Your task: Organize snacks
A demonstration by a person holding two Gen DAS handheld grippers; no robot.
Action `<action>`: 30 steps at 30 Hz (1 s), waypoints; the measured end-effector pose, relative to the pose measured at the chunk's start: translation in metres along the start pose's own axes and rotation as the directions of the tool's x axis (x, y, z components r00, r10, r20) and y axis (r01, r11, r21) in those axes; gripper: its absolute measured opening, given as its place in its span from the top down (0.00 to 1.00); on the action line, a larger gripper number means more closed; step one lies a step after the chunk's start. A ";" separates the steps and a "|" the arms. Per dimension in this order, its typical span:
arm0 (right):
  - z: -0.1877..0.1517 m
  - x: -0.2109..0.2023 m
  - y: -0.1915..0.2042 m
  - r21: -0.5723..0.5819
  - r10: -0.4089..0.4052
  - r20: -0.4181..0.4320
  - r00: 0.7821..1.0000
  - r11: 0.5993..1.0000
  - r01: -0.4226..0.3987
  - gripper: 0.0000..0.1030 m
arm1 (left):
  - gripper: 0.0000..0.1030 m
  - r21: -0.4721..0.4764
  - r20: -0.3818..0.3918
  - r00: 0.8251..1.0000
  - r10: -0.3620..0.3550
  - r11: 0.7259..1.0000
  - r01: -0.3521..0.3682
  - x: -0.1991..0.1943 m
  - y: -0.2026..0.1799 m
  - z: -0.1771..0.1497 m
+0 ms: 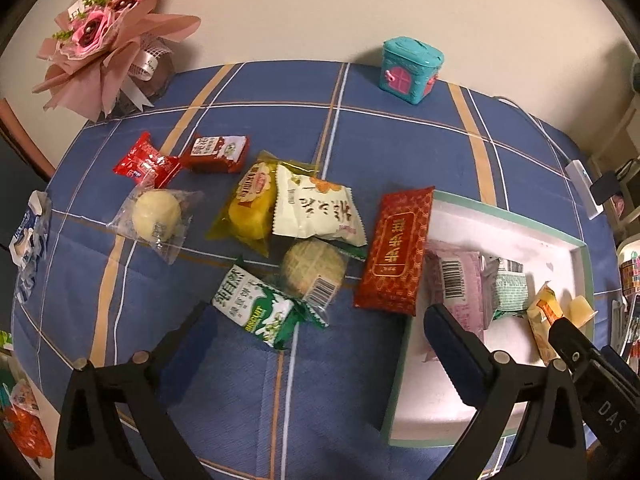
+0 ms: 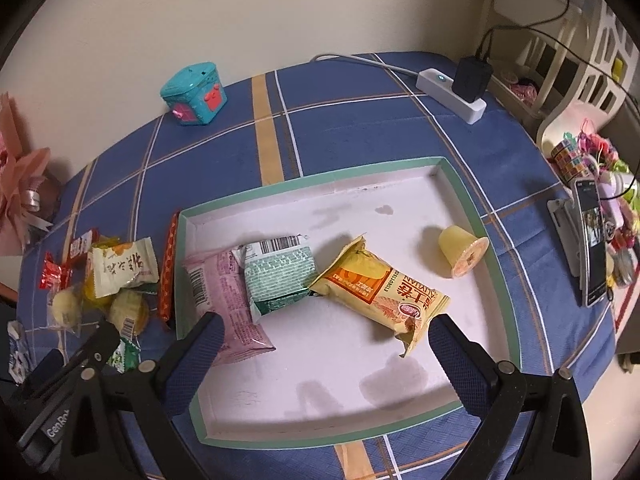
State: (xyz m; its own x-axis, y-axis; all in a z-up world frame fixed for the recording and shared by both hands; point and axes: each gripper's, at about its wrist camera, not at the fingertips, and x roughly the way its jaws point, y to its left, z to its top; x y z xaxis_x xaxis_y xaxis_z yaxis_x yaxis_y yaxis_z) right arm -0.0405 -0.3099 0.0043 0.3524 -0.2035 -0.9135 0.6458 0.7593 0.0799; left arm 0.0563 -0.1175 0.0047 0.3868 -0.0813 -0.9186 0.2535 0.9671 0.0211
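A white tray with a green rim (image 2: 464, 196) lies on the blue checked tablecloth; it also shows in the left wrist view (image 1: 576, 244). In it lie a pink packet (image 2: 224, 296), a green-white packet (image 2: 280, 276), a yellow-orange packet (image 2: 380, 288) and a jelly cup (image 2: 460, 254). Left of the tray lie loose snacks: a red packet (image 1: 396, 256), a green-white milk biscuit packet (image 1: 260, 308), a round cake (image 1: 312, 268), a white packet (image 1: 316, 212), a yellow packet (image 1: 248, 208). My left gripper (image 1: 316, 320) is open and empty above the green packet. My right gripper (image 2: 324, 332) is open and empty over the tray.
A clear-wrapped bun (image 1: 156, 214), two small red packets (image 1: 218, 152) and a blue-white packet (image 1: 30, 232) lie further left. A teal toy box (image 1: 410, 70) and a pink bouquet (image 1: 104, 32) stand at the back. A power strip (image 2: 452, 92) and a phone (image 2: 592, 240) are at the right.
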 end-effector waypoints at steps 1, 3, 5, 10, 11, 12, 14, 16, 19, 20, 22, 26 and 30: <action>0.000 -0.001 0.002 -0.003 -0.004 0.003 1.000 1.000 0.004 0.00 | 0.00 -0.004 0.001 1.000 0.003 1.000 -0.003 0.000 0.003 0.000; 0.000 -0.003 0.008 -0.016 -0.004 0.014 1.000 1.000 0.005 0.00 | 0.00 -0.013 0.002 1.000 0.016 1.000 -0.016 -0.001 0.012 0.001; -0.001 -0.003 0.016 -0.036 -0.006 0.015 1.000 0.999 0.006 0.00 | 0.00 -0.023 0.004 0.999 0.031 0.999 -0.031 -0.001 0.022 0.002; -0.005 -0.002 0.039 -0.076 0.046 0.006 0.999 0.996 -0.046 0.00 | 0.00 -0.090 0.003 0.998 0.056 0.994 -0.055 -0.003 0.058 0.005; -0.006 -0.002 0.045 -0.087 0.049 0.005 0.999 0.995 -0.049 0.00 | 0.00 -0.105 0.002 0.998 0.059 0.993 -0.059 -0.003 0.065 0.005; -0.007 -0.001 0.049 -0.095 0.051 0.003 0.999 0.994 -0.051 0.00 | 0.00 -0.121 0.002 0.998 0.064 0.991 -0.063 -0.003 0.072 0.006; -0.009 0.000 0.059 -0.108 0.061 -0.005 0.998 0.992 -0.061 0.00 | 0.00 -0.149 0.000 0.998 0.070 0.986 -0.069 -0.003 0.087 0.007; -0.012 0.003 0.071 -0.122 0.082 -0.018 0.996 0.989 -0.083 0.00 | 0.00 -0.173 -0.002 0.997 0.073 0.982 -0.072 -0.003 0.100 0.008; -0.016 0.005 0.089 -0.152 0.095 -0.027 0.995 0.984 -0.098 0.00 | 0.00 -0.198 -0.007 0.997 0.080 0.977 -0.080 -0.002 0.115 0.008; -0.018 0.006 0.096 -0.165 0.098 -0.029 0.995 0.981 -0.101 0.00 | 0.00 -0.203 -0.008 0.997 0.081 0.976 -0.081 -0.002 0.119 0.007; -0.020 0.007 0.107 -0.187 0.106 -0.035 0.994 0.976 -0.111 0.00 | 0.00 -0.214 -0.012 0.997 0.081 0.973 -0.082 0.000 0.125 0.007; -0.024 0.015 0.126 -0.210 0.128 -0.059 0.990 0.968 -0.138 0.00 | 0.00 -0.229 -0.028 0.997 0.076 0.970 -0.080 0.007 0.134 0.009; -0.025 0.023 0.142 -0.218 0.142 -0.078 0.987 0.963 -0.156 0.00 | 0.00 -0.223 -0.049 0.997 0.061 0.972 -0.070 0.020 0.135 0.013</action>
State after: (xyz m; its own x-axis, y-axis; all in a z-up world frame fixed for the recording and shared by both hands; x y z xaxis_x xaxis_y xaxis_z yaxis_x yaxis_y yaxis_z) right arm 0.0422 -0.1912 -0.0158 0.3863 -0.0447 -0.9213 0.4197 0.8980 0.1324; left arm 0.1092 0.0084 -0.0054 0.3572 -0.0106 -0.9340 0.0220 0.9998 -0.0029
